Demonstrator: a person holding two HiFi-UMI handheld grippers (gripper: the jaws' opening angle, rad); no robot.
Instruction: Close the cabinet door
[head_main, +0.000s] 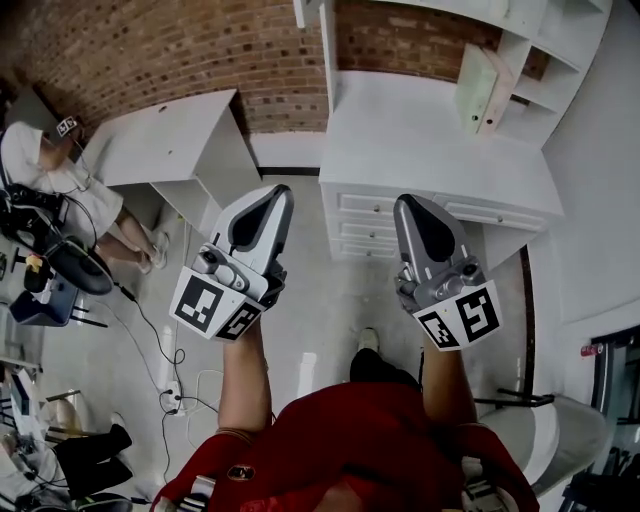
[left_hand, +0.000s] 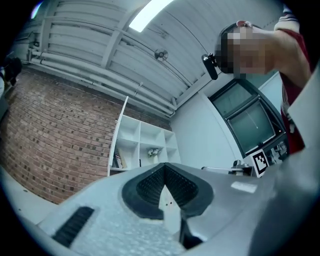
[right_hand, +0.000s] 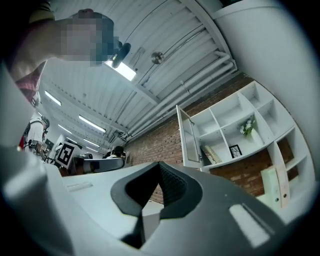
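A white cabinet (head_main: 430, 150) stands ahead against the brick wall, with drawers (head_main: 370, 225) below and open shelves (right_hand: 235, 125) above. Its glass door (right_hand: 190, 137) hangs open at the left side of the shelves; in the left gripper view the door (left_hand: 118, 135) shows edge-on. Both grippers are held up in front of the cabinet, apart from it and touching nothing. My left gripper (head_main: 278, 192) (left_hand: 165, 166) is shut, and nothing is between its pads. My right gripper (head_main: 405, 202) (right_hand: 160, 165) also has its jaws together and holds nothing.
A white desk (head_main: 170, 140) stands to the left of the cabinet, and a person (head_main: 40, 170) sits beyond it. Cables (head_main: 170, 385) lie on the floor at the left. Pale green binders (head_main: 480, 90) lean on the cabinet counter. A chair (head_main: 560, 430) is at the lower right.
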